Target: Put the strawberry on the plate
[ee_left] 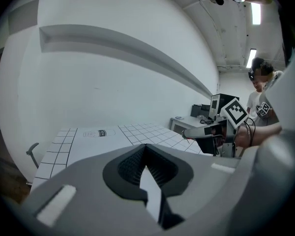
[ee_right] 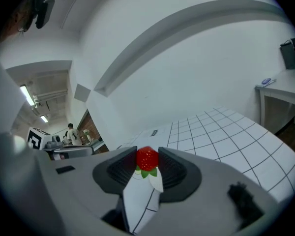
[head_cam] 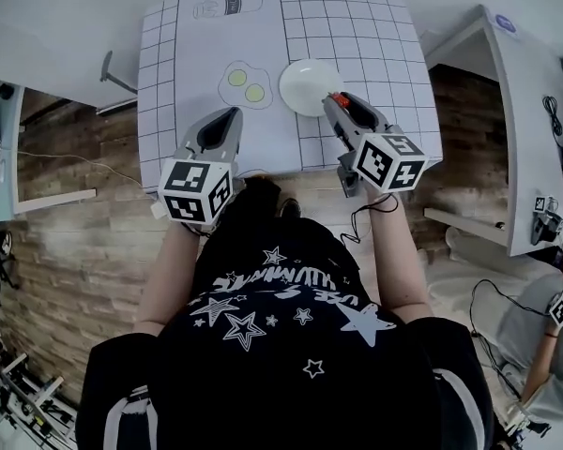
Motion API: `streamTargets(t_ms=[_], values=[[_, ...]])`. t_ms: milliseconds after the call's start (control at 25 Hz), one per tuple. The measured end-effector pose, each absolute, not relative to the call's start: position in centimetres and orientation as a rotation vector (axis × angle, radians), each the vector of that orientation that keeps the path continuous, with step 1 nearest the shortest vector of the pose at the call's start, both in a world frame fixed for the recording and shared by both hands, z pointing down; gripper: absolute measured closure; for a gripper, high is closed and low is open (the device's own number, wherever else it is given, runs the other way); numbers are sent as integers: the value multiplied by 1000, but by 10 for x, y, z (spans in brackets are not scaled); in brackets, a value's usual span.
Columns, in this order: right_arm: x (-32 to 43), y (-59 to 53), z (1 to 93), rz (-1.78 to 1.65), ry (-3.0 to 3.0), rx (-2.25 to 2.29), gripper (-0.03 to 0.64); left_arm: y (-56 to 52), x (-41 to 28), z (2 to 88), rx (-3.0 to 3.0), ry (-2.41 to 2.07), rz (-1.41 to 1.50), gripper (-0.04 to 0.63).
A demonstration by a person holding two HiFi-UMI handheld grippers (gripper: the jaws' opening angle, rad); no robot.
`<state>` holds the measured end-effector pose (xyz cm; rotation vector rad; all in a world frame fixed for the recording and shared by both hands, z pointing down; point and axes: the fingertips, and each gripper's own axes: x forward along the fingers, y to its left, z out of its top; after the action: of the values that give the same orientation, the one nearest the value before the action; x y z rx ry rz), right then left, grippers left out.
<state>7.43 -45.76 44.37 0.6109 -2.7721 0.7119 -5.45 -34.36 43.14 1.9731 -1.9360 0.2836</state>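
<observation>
By the plate, right gripper tilts down, fingers pinching strawberry.

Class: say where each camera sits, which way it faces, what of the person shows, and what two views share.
Head view: on the head, facing down at the table; shirt, arms, left gripper, right gripper show.
Left gripper view: on that gripper, facing across the table; shut jaws show.
Right gripper view: on that gripper, facing a wall; jaws grip the strawberry.
Shared: head and left gripper views show the right gripper.
</observation>
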Motion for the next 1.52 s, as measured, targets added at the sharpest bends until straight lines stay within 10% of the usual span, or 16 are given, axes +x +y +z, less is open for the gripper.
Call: streamTargets(t_ms=[1520], values=[[6,-511,557,542,-2447,631,472,-447,-93,504,2025,-1688,340,586]])
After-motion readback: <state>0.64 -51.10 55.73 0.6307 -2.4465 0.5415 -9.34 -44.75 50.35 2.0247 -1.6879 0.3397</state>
